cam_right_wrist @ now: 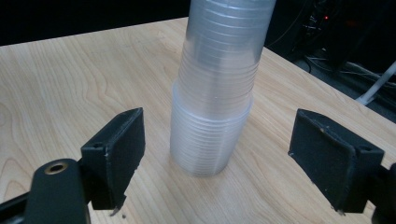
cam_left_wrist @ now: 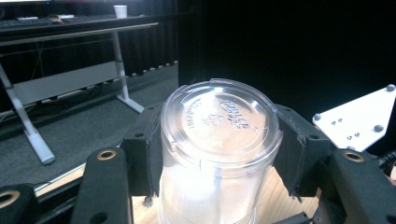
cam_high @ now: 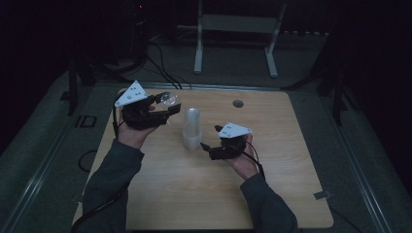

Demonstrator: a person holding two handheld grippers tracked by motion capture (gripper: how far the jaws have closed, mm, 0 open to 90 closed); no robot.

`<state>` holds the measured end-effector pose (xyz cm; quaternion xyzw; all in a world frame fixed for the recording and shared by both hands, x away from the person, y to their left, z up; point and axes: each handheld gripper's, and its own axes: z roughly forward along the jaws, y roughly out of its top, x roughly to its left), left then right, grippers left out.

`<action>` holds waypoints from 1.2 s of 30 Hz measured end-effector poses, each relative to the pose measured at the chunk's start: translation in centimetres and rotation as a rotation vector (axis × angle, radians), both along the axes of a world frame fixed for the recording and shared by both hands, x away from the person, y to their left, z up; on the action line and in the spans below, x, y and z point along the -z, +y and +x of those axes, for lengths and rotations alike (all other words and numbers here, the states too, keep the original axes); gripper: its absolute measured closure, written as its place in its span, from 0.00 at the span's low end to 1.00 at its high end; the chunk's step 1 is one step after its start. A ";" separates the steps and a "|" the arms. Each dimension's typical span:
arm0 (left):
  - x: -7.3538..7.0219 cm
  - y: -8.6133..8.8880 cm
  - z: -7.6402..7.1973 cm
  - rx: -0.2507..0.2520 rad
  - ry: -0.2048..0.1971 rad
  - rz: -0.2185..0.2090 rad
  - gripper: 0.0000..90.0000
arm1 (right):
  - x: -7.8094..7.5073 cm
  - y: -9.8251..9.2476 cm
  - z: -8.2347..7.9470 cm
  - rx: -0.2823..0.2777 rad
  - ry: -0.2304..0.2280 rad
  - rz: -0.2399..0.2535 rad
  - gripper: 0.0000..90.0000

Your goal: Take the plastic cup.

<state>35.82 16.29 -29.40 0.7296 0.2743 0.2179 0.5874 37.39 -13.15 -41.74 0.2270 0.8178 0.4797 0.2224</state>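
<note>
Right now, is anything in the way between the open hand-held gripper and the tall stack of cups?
Nothing visible. The right hand-held gripper has open jaws facing the stack of cups, with bare table between them.

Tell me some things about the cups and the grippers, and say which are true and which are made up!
1. The left gripper is shut on a clear plastic cup. True.
2. The stack of cups lies on its side. False: it stands upright on the wooden table.
3. The right gripper is squeezing the stack. False: its jaws are apart, on either side of the stack and not touching it.
4. The cup in the left gripper is held bottom end toward that gripper's camera. True.
5. The table is made of glass. False: it is light wood.
</note>
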 end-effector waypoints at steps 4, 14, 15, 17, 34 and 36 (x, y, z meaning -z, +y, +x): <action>0.2 0.4 -0.5 0.001 -0.001 0.000 0.46 | -0.1 -0.1 -0.2 -0.010 -0.004 -0.008 0.22; 0.9 1.3 -1.6 -0.004 -0.012 -0.004 0.46 | 0.1 -0.3 -0.6 -0.039 0.008 -0.022 0.26; 1.0 1.4 -1.7 -0.004 -0.009 -0.005 0.46 | 0.0 -0.3 -0.6 -0.041 0.006 -0.024 0.26; 1.2 1.5 -1.8 -0.007 -0.006 -0.008 0.46 | 0.0 -0.3 -0.6 -0.042 0.005 -0.025 0.26; 2.5 1.7 -1.6 -0.017 0.020 -0.018 0.46 | 0.3 -0.7 -0.7 -0.044 0.002 -0.036 0.26; 2.6 1.6 -1.6 -0.016 0.020 -0.015 0.46 | 0.4 -0.7 -0.8 -0.042 0.006 -0.036 0.26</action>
